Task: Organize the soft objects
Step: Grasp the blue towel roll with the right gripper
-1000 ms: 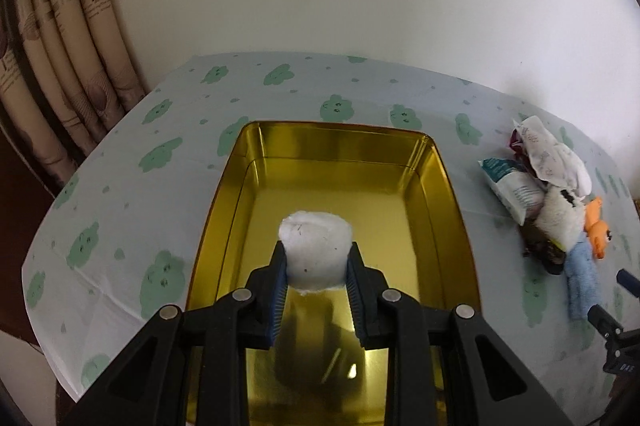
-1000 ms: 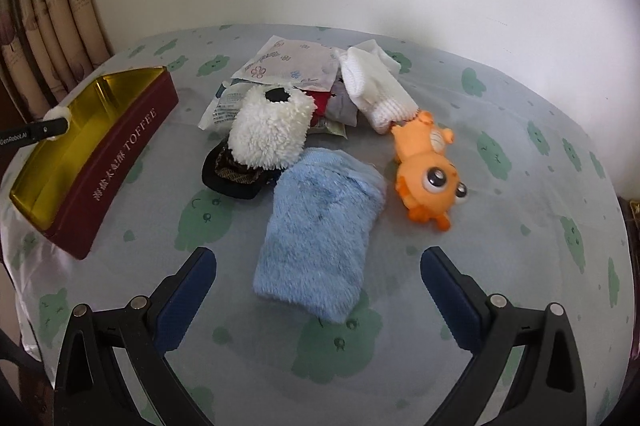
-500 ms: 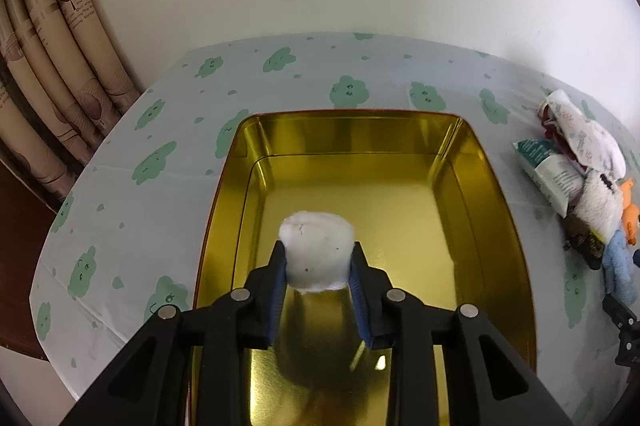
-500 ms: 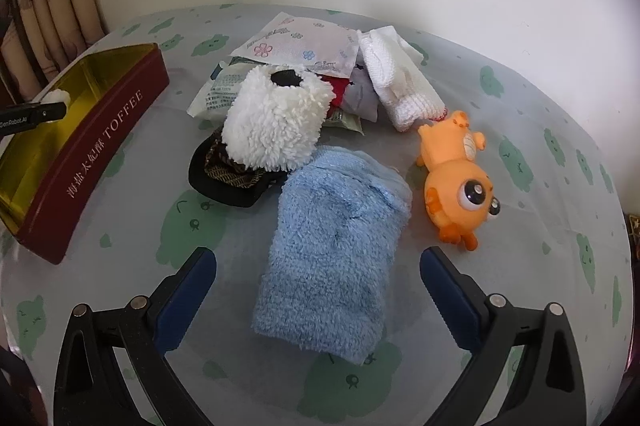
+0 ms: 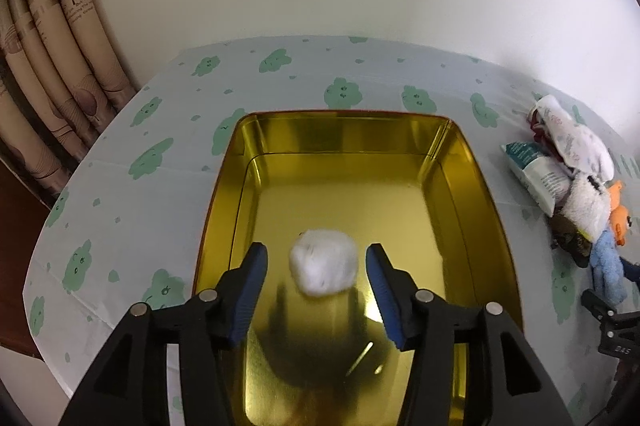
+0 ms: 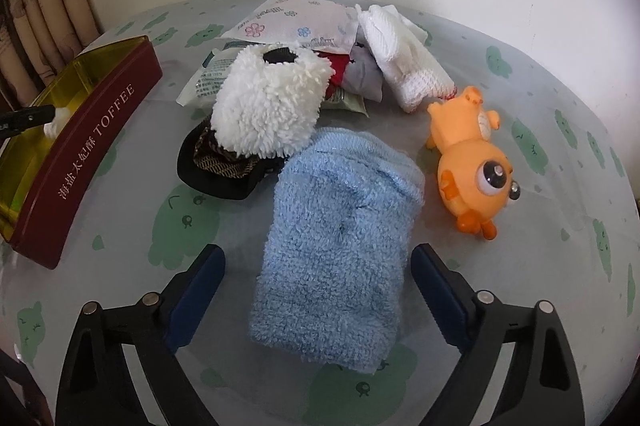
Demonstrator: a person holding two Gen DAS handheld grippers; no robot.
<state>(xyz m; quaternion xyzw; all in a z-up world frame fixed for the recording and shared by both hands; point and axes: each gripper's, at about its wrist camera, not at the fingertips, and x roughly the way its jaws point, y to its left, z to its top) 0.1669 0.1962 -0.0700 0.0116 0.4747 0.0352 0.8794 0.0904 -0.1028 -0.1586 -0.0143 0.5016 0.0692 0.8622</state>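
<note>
My left gripper (image 5: 318, 262) is open over the gold tin tray (image 5: 352, 130). A white cotton ball (image 5: 323, 267) sits between the fingers, touching neither, blurred. My right gripper (image 6: 316, 266) is open, its fingers on either side of a folded blue towel (image 6: 340, 238) on the table. Beyond the towel lie a white fluffy piece (image 6: 268, 106) on a dark pouch (image 6: 216, 162), an orange squeaky toy (image 6: 468, 162), a white sock (image 6: 404, 66) and tissue packs (image 6: 296, 22). The tin (image 6: 80, 130), marked TOFFEE, shows at left in the right wrist view.
The table wears a pale cloth with green clouds (image 5: 160, 154). Curtains (image 5: 52, 66) hang at the left. A white wall stands behind the table. The pile of soft things (image 5: 580, 194) lies right of the tin in the left wrist view.
My left gripper has opened and let go of the cotton ball over the tin. My right gripper has moved forward and lower, so the blue towel lies between its fingers.
</note>
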